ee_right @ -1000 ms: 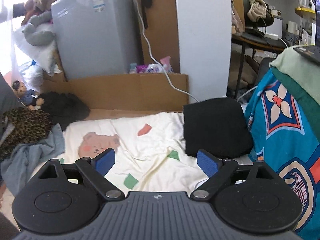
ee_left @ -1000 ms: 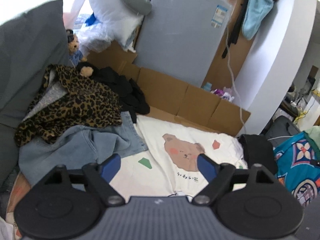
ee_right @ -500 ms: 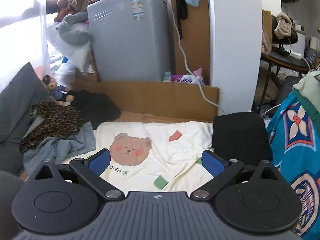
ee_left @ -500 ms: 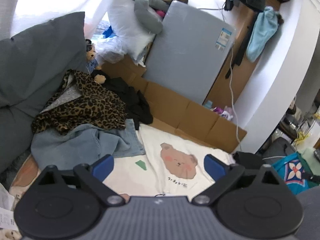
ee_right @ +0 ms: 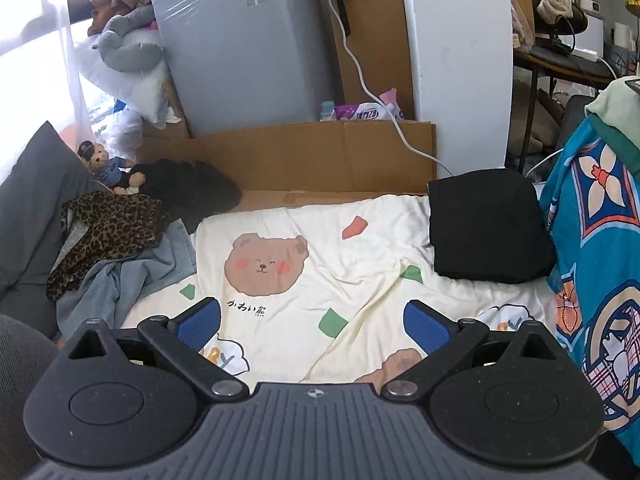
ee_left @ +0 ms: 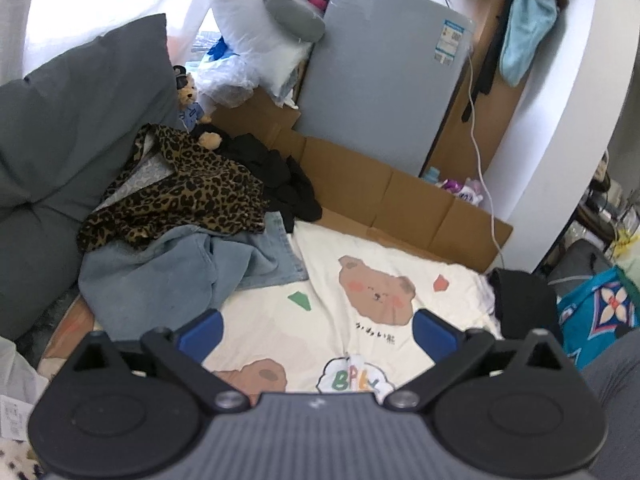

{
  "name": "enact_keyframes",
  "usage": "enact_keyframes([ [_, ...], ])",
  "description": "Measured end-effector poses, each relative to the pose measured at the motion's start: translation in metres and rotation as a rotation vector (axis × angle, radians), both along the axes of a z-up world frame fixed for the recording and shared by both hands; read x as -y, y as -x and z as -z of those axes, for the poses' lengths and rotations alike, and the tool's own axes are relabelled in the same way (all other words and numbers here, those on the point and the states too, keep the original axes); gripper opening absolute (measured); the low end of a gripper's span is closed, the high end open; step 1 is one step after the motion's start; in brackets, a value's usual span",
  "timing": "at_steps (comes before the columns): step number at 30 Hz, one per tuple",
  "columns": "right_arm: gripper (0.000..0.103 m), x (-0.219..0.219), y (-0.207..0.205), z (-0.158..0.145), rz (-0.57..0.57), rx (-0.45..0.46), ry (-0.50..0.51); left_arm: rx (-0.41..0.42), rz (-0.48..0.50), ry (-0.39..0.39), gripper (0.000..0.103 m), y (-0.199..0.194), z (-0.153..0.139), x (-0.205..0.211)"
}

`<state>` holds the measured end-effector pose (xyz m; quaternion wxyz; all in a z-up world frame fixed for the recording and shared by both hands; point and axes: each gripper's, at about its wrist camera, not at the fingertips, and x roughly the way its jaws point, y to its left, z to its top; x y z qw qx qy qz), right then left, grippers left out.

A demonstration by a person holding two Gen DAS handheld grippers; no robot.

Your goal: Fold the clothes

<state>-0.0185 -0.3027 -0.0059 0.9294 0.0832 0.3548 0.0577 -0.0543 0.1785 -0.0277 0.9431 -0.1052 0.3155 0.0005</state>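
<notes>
- Cream bedding printed with bears point(ee_right: 304, 216) covers the bed where the folding is done, with a cardboard barrier point(ee_right: 304, 156) and a grey appliance point(ee_right: 240, 52) behind it.
- Both pairs of tongs hang over that sheet with nothing in them. The left tongs point(ee_left: 316, 330) have just been opening and now stand spread wide, only the printed sheet showing between the blue pads. The right tongs point(ee_right: 312, 320) have likewise just been opening and stand equally wide and empty.
- One piece looks finished: a black garment point(ee_right: 486, 228) lies as a neat folded rectangle at the right side of the sheet, against the teal patterned cloth point(ee_right: 592, 240).
- Left of the clear middle sits the unfolded heap: a blue denim garment point(ee_left: 176, 276) at the bottom, a leopard-print garment point(ee_left: 188, 196) draped over it, and a crumpled black garment point(ee_left: 276, 176) behind, near a small teddy bear point(ee_left: 188, 100).
- My reading: one item is done and at least three remain, so the task is in its early part.
- Next would likely be drawing one piece from the heap onto the open middle of the sheet; the leopard piece lies on top and overlaps the denim, so it may drag its neighbour along.
</notes>
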Motion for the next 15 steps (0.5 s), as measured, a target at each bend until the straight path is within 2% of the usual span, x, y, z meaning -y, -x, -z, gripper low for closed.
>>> enact_keyframes([
  [11,0.101,-0.005,0.002,0.004,-0.023,-0.009,-0.002,-0.009,0.025,-0.063,0.102,0.001,-0.005,0.013],
  [15,0.101,-0.011,0.003,0.003,-0.037,-0.007,0.008,-0.02,0.042,-0.043,0.102,-0.001,-0.001,0.015],
])
